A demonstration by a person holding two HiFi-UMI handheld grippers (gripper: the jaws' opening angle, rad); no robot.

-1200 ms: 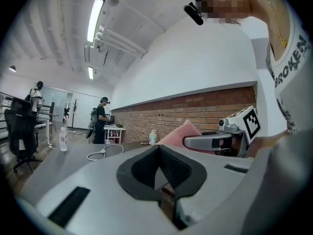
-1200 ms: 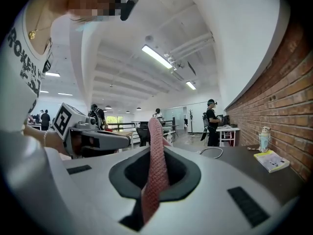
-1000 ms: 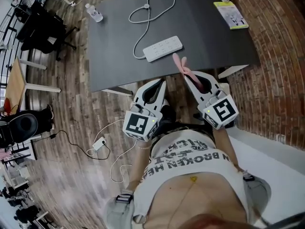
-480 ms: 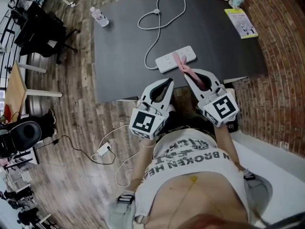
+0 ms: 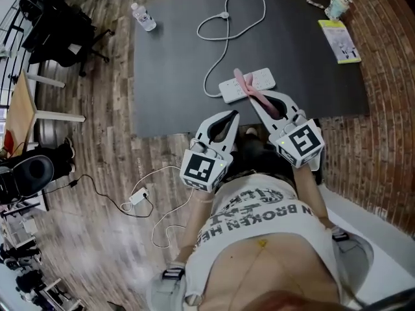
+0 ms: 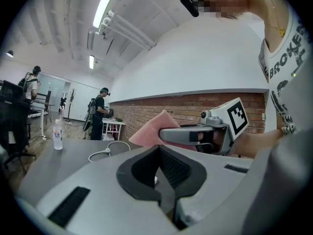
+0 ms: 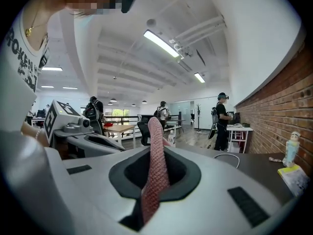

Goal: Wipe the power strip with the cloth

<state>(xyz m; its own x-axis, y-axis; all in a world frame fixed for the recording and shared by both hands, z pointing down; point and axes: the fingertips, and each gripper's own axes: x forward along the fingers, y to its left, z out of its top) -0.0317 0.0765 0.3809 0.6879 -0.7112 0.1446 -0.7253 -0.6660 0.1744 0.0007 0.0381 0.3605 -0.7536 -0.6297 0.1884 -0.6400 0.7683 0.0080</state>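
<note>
Power strip (image 5: 262, 78) lies near the surface's (image 5: 168, 76) front edge, long axis crosswise, cable end left. Right gripper (image 5: 264, 101) clamps the cloth (image 5: 244, 83), which masks the strip's middle; contact unclear. Left gripper (image 5: 231, 114) closed, empty.

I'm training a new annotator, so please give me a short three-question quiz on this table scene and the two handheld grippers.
1. True or false: the pink waffle-weave cloth is clamped in the right gripper.
2. Multiple choice: the left gripper is A) wide open, B) shut and empty, C) shut on the cloth.
3. Fill in: in the head view, the clear plastic water bottle stands at the far ____ corner of the dark grey table.

Key: 1 true; 2 B; 3 left.
</note>
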